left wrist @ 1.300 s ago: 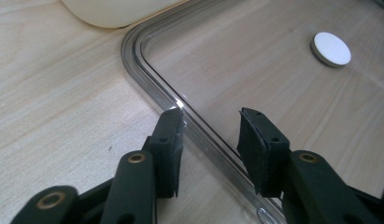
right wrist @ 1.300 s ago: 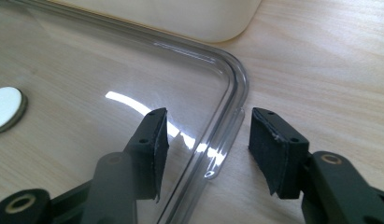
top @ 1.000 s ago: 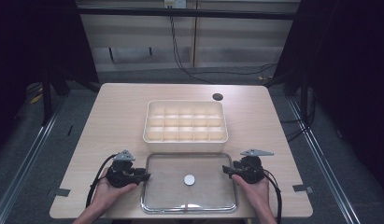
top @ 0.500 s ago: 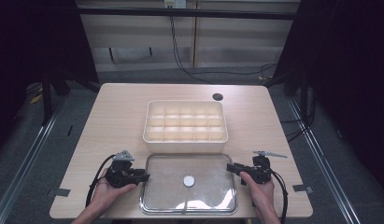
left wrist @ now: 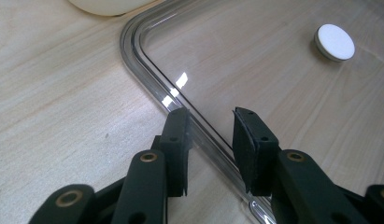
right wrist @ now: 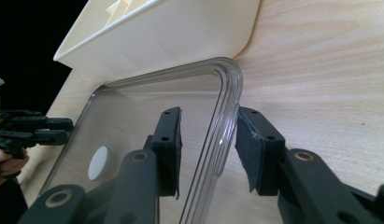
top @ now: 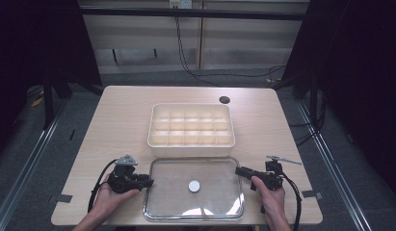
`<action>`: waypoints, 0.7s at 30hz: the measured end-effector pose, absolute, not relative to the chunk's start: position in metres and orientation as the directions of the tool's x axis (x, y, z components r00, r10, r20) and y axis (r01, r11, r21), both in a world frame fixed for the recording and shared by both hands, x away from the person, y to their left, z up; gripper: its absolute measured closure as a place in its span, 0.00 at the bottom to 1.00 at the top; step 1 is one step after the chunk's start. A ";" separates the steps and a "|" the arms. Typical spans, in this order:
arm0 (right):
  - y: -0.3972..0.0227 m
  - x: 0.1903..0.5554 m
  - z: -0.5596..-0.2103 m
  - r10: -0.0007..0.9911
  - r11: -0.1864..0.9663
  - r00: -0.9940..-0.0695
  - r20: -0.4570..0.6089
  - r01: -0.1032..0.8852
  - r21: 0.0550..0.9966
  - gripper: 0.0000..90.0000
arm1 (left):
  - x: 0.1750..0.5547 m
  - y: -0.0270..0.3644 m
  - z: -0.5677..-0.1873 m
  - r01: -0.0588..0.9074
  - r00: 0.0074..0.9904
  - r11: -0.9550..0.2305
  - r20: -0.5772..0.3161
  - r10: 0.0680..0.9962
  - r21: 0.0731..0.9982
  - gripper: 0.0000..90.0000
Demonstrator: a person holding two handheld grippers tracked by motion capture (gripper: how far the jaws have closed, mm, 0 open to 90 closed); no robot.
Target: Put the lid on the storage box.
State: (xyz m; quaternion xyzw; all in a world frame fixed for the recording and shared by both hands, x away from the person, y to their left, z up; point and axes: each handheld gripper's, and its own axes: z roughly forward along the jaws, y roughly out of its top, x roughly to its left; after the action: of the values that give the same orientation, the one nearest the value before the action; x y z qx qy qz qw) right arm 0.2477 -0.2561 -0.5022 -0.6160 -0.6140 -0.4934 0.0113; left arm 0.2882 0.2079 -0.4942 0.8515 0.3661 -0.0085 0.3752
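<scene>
High view: the clear lid (top: 194, 209) lies flat on the table (top: 113, 120) just before the divided box (top: 191, 125), its long axis running hand to hand, each short rim between the closing, not yet gripping jaws of the left gripper (top: 148, 182) and right gripper (top: 240, 171).

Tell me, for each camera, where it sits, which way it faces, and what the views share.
High view: fixed above the person's side, facing forward and down on the table, compartment box and clear lid; both forearms, left claw and right claw show.
Left gripper view: rides the left claw, looking along its jaws, which straddle the lid's rim.
Right gripper view: rides the right claw, jaws astride the opposite rim; the other claw shows far left.
Shared: all three show the lid's white knob and the box.
</scene>
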 end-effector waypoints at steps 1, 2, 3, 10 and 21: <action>-0.256 0.247 -0.502 0.740 -0.247 -0.243 0.627 0.769 0.589 0.69 | 0.288 0.208 -0.494 0.630 0.732 -0.451 -0.290 0.616 0.632 0.74; -0.257 0.247 -0.502 0.736 -0.249 -0.243 0.632 0.771 0.586 0.69 | 0.288 0.209 -0.494 0.631 0.731 -0.448 -0.294 0.615 0.633 0.74; -0.256 0.247 -0.502 0.732 -0.252 -0.240 0.638 0.774 0.581 0.69 | 0.288 0.209 -0.494 0.631 0.731 -0.448 -0.294 0.615 0.633 0.74; -0.248 0.246 -0.504 0.685 -0.265 -0.257 0.681 0.783 0.562 0.73 | 0.287 0.208 -0.494 0.635 0.726 -0.442 -0.295 0.621 0.633 0.75; -0.248 0.251 -0.503 0.654 -0.216 -0.331 0.680 0.780 0.587 0.74 | 0.290 0.209 -0.496 0.633 0.729 -0.437 -0.302 0.614 0.639 0.75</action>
State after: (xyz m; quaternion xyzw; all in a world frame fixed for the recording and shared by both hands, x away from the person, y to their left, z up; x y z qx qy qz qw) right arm 0.2508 -0.2477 -0.5025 -0.5752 -0.6232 -0.5266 0.0599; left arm 0.2897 0.2093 -0.4955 0.8477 0.3679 -0.0123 0.3820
